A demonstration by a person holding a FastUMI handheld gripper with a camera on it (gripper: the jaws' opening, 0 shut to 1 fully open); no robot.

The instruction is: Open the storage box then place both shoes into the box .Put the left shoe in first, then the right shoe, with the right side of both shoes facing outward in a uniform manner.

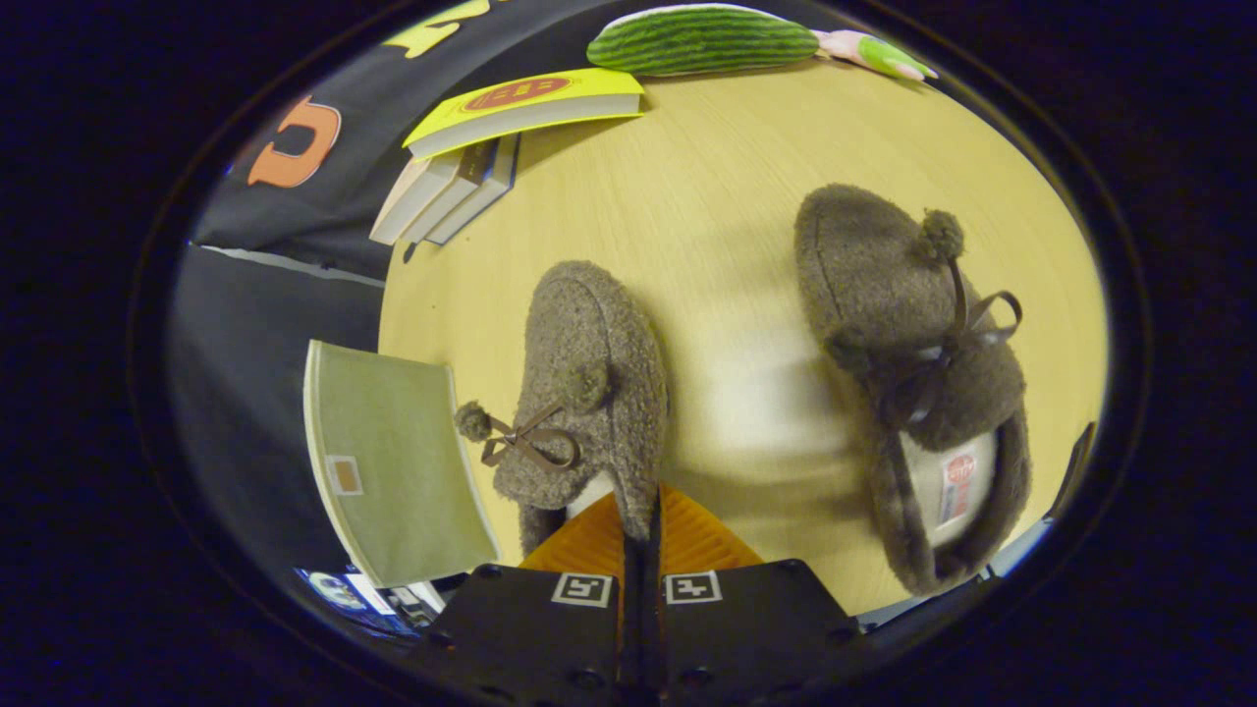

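The near slipper (585, 393) lies on the wooden table (727, 196), its collar wall pinched between the closed fingers of the gripper (643, 525) — a firm grasp. The second slipper (908, 383) rests apart at three o'clock. Green storage box (393, 462) at nine o'clock; books (491, 137) at eleven; plush cucumber (702, 39) at twelve.
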